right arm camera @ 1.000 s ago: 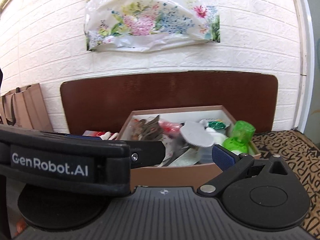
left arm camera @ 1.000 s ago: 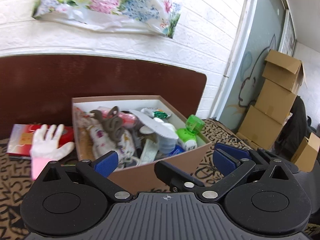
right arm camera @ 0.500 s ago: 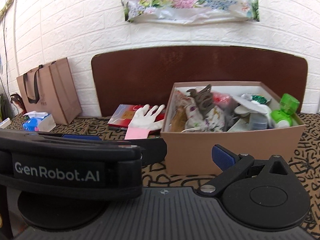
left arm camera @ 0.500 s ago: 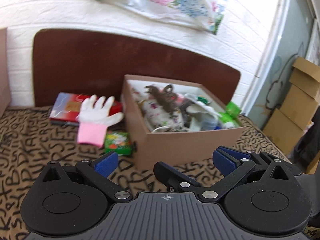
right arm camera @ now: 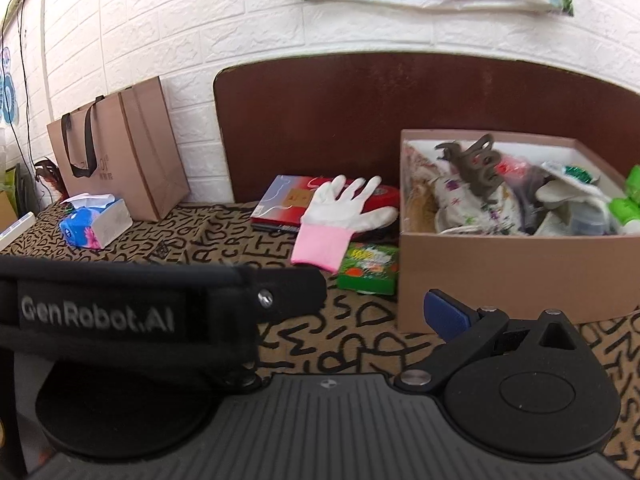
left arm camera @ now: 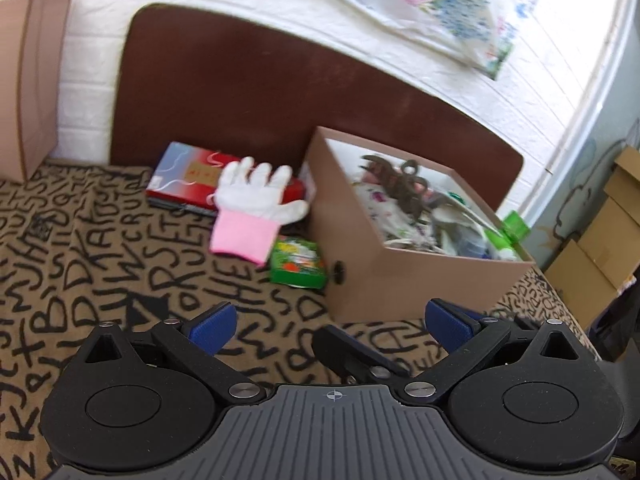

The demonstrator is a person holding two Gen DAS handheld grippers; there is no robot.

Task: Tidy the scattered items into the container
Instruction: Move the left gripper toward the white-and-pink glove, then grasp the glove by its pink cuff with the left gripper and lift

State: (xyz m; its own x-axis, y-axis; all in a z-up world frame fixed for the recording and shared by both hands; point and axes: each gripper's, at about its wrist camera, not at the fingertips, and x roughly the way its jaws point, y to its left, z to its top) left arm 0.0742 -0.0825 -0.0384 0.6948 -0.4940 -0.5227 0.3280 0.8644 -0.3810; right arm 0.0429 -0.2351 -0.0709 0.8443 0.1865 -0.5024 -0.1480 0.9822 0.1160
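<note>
Left wrist view
Step in hand: a judgement: the box (left arm camera: 400,264) was already well filled, and the pick of the loose things left of it had not begun.
Left gripper (left arm camera: 334,324): spread wide, empty, hovering over the lettered cloth (left arm camera: 80,264) in front of the box.
Glove (left arm camera: 256,208): white with a pink cuff, just left of the box, fingers lying on the red packet (left arm camera: 184,176).
Green packet (left arm camera: 298,262): flat on the cloth, touching or nearly touching the box's left wall.
Next move: likely a reach forward and left to the glove, pinching the cuff so the packet beneath stayed put.
In the way: the glove overlaps both packets, so it probably had to go first.

Right wrist view
Right gripper (right arm camera: 372,304): only its right finger showed plainly; a black strap covered the left one, so I cannot tell how it stood.
Box (right arm camera: 516,268): right of the glove (right arm camera: 340,216), heaped with cloth, a brown clip (right arm camera: 476,164) and a green bottle (right arm camera: 628,200); little room seemed left.
Others: a paper bag (right arm camera: 120,152) and a tissue pack (right arm camera: 96,222) stood well left of the box.
</note>
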